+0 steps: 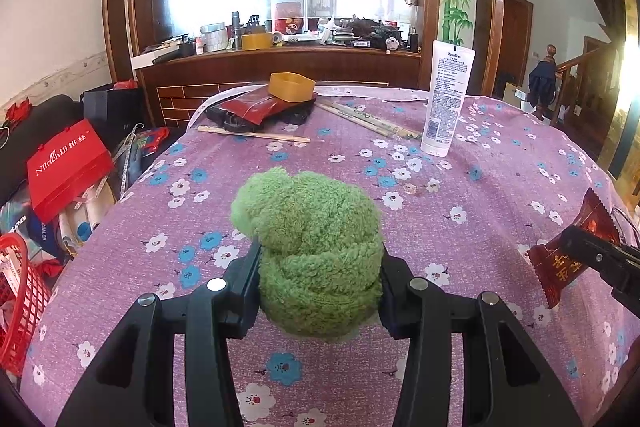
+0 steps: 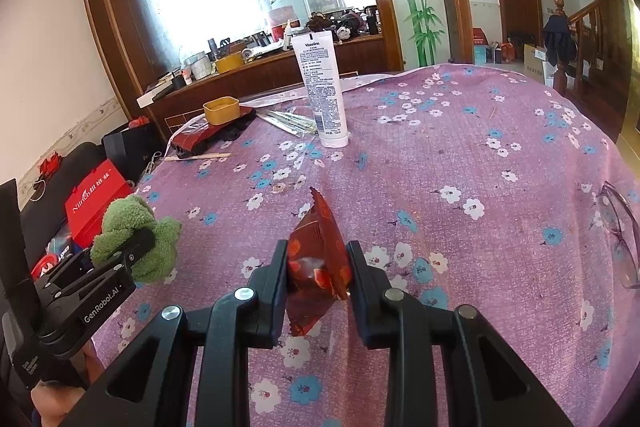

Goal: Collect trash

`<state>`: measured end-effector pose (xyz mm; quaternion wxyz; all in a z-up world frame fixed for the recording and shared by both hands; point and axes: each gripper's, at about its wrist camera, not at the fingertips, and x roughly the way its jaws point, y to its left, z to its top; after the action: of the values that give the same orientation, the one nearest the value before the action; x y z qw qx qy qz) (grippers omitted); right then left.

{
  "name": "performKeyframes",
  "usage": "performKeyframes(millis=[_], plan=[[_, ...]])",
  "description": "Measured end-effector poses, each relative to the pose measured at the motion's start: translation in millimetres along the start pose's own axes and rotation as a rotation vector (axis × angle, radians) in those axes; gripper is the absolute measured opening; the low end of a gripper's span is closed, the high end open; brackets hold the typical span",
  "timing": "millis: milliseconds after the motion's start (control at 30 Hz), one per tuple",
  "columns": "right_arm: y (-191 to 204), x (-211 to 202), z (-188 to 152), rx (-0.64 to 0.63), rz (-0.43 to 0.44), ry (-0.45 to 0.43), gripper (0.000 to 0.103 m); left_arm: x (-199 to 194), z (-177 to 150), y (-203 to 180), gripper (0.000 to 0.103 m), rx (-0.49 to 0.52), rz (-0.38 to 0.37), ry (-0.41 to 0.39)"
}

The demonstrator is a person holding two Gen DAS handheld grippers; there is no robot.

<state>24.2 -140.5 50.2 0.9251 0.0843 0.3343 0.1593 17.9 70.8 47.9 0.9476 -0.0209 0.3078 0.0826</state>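
Left tool [image 1: 320, 279]: clamped on green cloth [image 1: 312, 247]. Right tool [image 2: 318, 279]: pinching red wrapper [image 2: 318, 259] (keep both squeezes firm, lift clear of worktop [image 2: 480, 155]).

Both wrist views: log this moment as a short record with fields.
left gripper: shut on green cloth
right gripper: shut on red wrapper
surface: purple floral tablecloth
standing: white Vaseline tube, upright
far edge: yellow box on red and black items, chopsticks beside
right side: glasses lying flat
off table, left: red basket
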Motion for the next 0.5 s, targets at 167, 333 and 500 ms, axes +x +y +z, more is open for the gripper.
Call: performKeyframes(millis=[167,333,500], plan=[[0.6,0.0,-0.1,-0.002,-0.001,0.001,0.03,-0.2,0.2,0.0,0.046,0.001,0.001,-0.003],[0.7,0.1,-0.1,-0.002,-0.001,0.002,0.03,-1.1,0.8,0.2,0.046,0.003,0.003,-0.009],[0.7,-0.1,-0.1,-0.002,-0.001,0.001,0.03,-1.7,0.8,-0.2,0.046,0.003,0.003,-0.011]])
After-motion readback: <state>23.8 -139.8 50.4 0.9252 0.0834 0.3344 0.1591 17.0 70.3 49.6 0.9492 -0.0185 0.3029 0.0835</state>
